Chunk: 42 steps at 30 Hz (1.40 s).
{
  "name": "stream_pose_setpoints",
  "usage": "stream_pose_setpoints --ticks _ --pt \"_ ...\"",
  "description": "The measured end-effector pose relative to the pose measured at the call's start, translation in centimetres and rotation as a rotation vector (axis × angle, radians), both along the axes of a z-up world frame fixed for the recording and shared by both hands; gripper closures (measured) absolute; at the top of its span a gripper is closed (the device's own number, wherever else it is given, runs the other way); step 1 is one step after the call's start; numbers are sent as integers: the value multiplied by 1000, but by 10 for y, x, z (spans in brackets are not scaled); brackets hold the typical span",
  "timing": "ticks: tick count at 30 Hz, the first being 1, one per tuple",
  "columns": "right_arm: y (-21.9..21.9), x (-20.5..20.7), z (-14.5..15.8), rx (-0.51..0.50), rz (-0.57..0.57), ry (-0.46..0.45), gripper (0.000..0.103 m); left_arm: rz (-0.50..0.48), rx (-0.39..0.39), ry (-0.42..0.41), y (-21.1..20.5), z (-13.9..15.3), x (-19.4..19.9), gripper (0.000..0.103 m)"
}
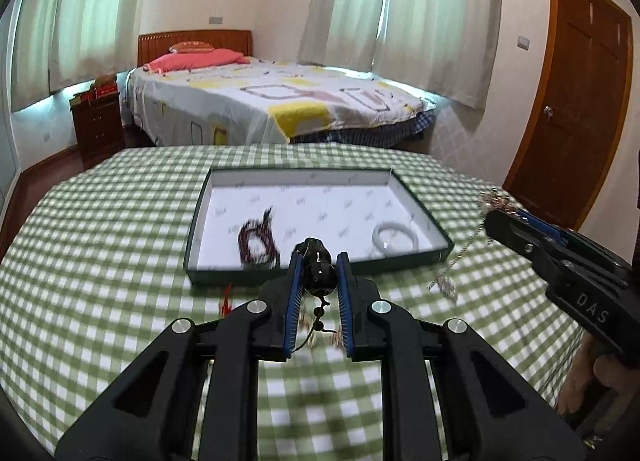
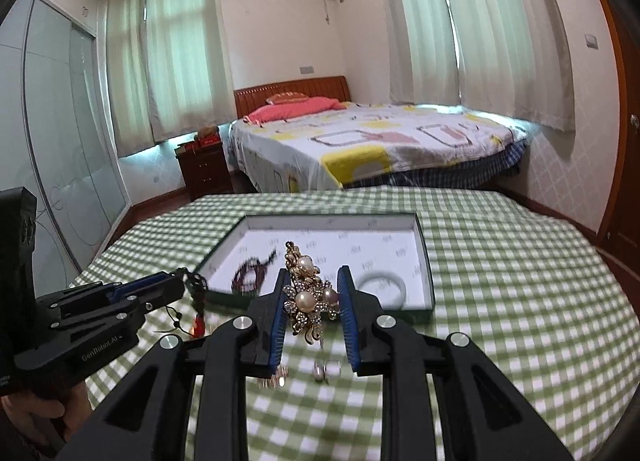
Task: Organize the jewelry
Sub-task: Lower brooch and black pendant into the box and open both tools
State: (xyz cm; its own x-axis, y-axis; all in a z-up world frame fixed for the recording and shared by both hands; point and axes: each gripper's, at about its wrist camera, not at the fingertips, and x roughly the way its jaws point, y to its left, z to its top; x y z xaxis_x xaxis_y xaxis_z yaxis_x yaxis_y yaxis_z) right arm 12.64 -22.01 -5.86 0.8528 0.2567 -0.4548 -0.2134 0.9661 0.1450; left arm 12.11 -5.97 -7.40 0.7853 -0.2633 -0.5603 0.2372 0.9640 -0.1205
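My left gripper [image 1: 319, 261] is shut on a black bead pendant [image 1: 318, 275] with a dangling cord and red tassel [image 1: 226, 301], held just in front of the near rim of a shallow white-lined tray [image 1: 224, 177]. The tray holds a dark beaded bracelet [image 1: 256, 241] and a white bangle [image 1: 396, 239]. My right gripper [image 2: 313, 277] is shut on a gold pearl-and-rhinestone necklace piece [image 2: 310, 297], its chain hanging down [image 1: 456, 265]. In the right wrist view the tray [image 2: 426, 261], bracelet [image 2: 250, 273], bangle [image 2: 382, 287] and left gripper [image 2: 182, 281] show too.
The tray sits on a table with a green checked cloth [image 1: 100, 229]. Behind it stand a bed [image 1: 272, 101], a wooden nightstand [image 1: 98, 129] and a wooden door [image 1: 576, 101]. My right gripper [image 1: 490, 217] enters the left wrist view at the right.
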Motion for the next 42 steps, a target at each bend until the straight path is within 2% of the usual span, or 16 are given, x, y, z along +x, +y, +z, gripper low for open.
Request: stream_pose_setpoints --ticks 12,15,23,29,36,40,42 --pt "10 65 23 0 30 -66 78 7 -10 -78 -14 29 71 86" --pt "12 81 19 -5 30 -68 78 18 -1 -90 -19 27 87 86" --pt "19 129 -47 -24 47 111 78 35 47 72 -29 -39 134 86" --pt "20 147 -77 -25 65 218 78 42 58 184 -27 -78 157 86" --pt "22 159 -96 -37 79 290 78 35 77 260 -28 -101 166 86" --pt "22 160 -102 -45 78 310 77 43 72 274 -28 -105 166 85" --pt "22 161 -104 -49 78 314 74 40 69 281 -27 -106 166 83"
